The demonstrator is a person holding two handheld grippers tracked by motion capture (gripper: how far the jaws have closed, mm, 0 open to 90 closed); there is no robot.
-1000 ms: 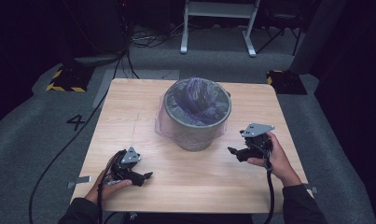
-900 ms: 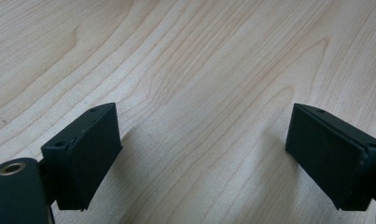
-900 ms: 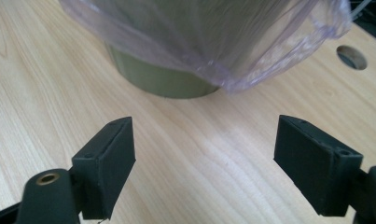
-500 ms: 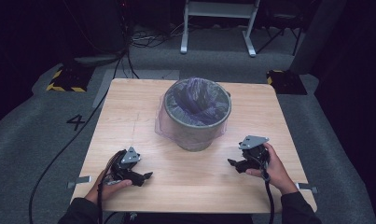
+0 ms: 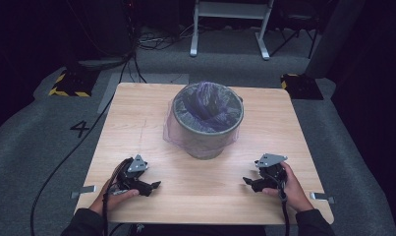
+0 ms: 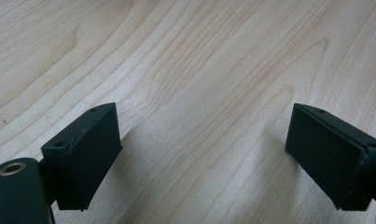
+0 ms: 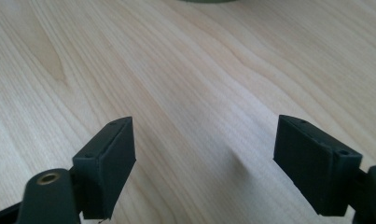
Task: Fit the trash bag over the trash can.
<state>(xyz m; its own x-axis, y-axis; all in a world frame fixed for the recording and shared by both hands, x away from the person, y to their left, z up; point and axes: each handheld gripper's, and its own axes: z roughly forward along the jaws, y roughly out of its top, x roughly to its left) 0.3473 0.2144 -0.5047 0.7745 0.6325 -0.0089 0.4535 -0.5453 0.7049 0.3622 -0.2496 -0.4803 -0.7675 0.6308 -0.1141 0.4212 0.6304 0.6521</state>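
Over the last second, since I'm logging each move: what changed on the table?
The right gripper drew back from beside the bin toward the person's edge of the table and came down near the wood, jaws open, holding nothing. The left gripper stayed put, open. The bin and its purple liner did not move.

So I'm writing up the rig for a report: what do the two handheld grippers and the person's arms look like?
Both the left gripper and the right gripper are black, each topped by a grey three-cornered plate and trailing a black cable. Their fingers are flat, black, blocky pads with small screw holes; a brass-coloured ring sits beside one. The person wears dark long sleeves.
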